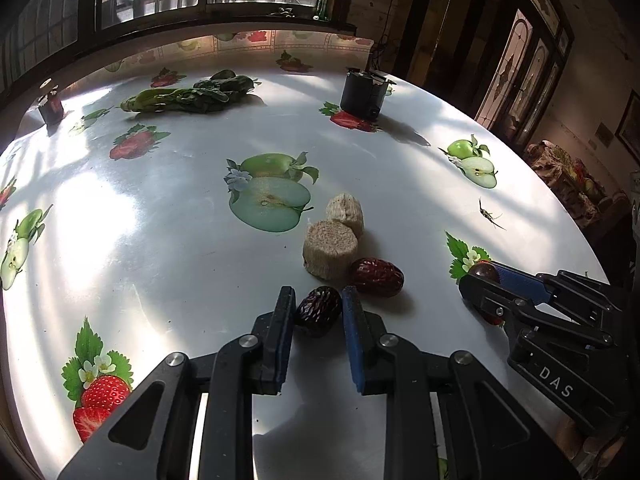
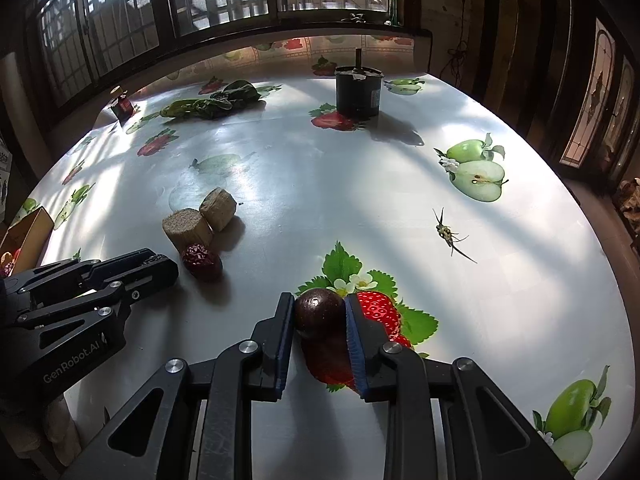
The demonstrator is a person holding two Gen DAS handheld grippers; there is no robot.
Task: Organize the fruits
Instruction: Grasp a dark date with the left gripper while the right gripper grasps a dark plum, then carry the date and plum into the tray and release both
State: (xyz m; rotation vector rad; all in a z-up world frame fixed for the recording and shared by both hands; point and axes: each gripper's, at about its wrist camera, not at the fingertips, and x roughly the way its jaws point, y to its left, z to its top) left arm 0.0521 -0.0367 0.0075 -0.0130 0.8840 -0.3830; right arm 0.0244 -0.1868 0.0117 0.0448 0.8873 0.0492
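Note:
My left gripper point(image 1: 318, 308) is shut on a dark wrinkled date point(image 1: 318, 311), low over the table. A red date point(image 1: 377, 276) lies just right of it, against two beige cylindrical pieces point(image 1: 330, 254); the red date point(image 2: 202, 261) and pieces point(image 2: 188, 229) also show in the right wrist view. My right gripper point(image 2: 319, 314) is shut on a round dark purple fruit point(image 2: 319, 314), over a printed strawberry. In the left wrist view the right gripper point(image 1: 486, 276) shows at right holding that fruit point(image 1: 484, 272). The left gripper's body point(image 2: 132, 276) shows at left in the right wrist view.
A round table point(image 1: 160, 240) has a white cloth printed with fruits. Leafy greens point(image 1: 188, 96), a black cylindrical container point(image 1: 362, 94) and a small dark jar point(image 1: 51, 106) stand at the far side. A small insect-like thing point(image 2: 446, 232) lies at right. A cardboard box point(image 2: 24, 232) is at left edge.

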